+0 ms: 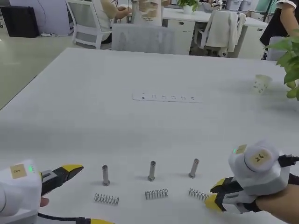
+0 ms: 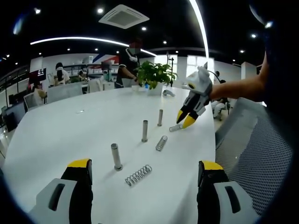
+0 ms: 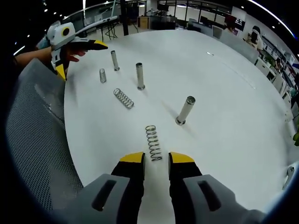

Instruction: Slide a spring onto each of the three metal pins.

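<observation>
Leaving broad bare tabletop (image 1: 140, 130) beyond, pins (image 1: 152, 171) and springs (image 1: 156, 193) hug the near edge.

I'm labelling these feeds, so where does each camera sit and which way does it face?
Head view: on the headset, looking forward and down at the table; left claw and right claw show below.
Left gripper view: on the left claw, facing along the pins toward the right claw.
Right gripper view: on the right claw, facing the opposite way, toward the left claw.
Both share the pins and springs.
</observation>
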Motion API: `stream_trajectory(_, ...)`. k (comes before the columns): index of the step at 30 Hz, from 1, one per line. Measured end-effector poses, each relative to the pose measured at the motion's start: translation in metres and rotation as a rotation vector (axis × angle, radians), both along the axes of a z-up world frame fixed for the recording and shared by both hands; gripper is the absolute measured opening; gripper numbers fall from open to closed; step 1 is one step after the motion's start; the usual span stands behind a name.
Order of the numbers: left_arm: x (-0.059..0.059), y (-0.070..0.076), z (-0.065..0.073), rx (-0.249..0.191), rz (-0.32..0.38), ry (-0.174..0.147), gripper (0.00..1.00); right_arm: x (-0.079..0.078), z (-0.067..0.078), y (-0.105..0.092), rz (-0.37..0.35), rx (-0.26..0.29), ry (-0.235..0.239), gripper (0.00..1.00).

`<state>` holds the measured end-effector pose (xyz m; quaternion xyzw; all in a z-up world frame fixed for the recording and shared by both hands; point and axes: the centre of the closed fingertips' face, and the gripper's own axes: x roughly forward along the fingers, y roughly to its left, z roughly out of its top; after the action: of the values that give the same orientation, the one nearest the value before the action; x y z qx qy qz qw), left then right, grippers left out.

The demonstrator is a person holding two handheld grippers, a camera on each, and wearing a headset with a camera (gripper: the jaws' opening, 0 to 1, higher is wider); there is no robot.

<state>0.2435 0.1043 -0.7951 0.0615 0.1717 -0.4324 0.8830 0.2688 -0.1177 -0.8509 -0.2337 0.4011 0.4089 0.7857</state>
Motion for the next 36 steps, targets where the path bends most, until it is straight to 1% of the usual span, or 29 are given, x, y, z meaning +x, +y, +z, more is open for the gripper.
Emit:
stream_trajectory(6, -0.001, 0.0, -0.001, 0.002, 0.0, 0.003, 0.91, -0.001, -0.005, 0.001, 0.028, -0.019, 0.006, 0.17)
stream_trajectory(10, -0.001, 0.0, 0.0, 0.002, 0.0, 0.004, 0.91, -0.001, -0.005, 0.004, 0.039, -0.019, 0.008, 0.15)
stream_trajectory(14, -0.001, 0.001, 0.0, 0.002, 0.004, 0.004, 0.91, -0.002, -0.007, 0.004, 0.054, -0.033, 0.011, 0.14)
stream_trajectory(20, -0.002, 0.002, -0.002, 0.002, 0.008, 0.007, 0.91, -0.001, -0.007, 0.003, 0.062, -0.035, 0.007, 0.13)
stream_trajectory(25, -0.003, -0.001, -0.001, -0.001, 0.008, 0.006, 0.91, -0.002, -0.008, 0.003, 0.083, -0.051, 0.0, 0.09)
stream_trajectory(29, -0.003, -0.001, -0.001, -0.003, 0.01, 0.005, 0.91, -0.001, -0.008, 0.003, 0.087, -0.062, -0.008, 0.08)
stream_trajectory(31, -0.004, -0.001, 0.0, -0.003, 0.011, 0.004, 0.91, -0.001, -0.006, 0.003, 0.084, -0.059, -0.011, 0.08)
stream_trajectory(36, -0.004, 0.0, 0.001, -0.003, 0.012, 0.001, 0.91, 0.0, 0.003, 0.004, 0.074, -0.047, -0.019, 0.08)
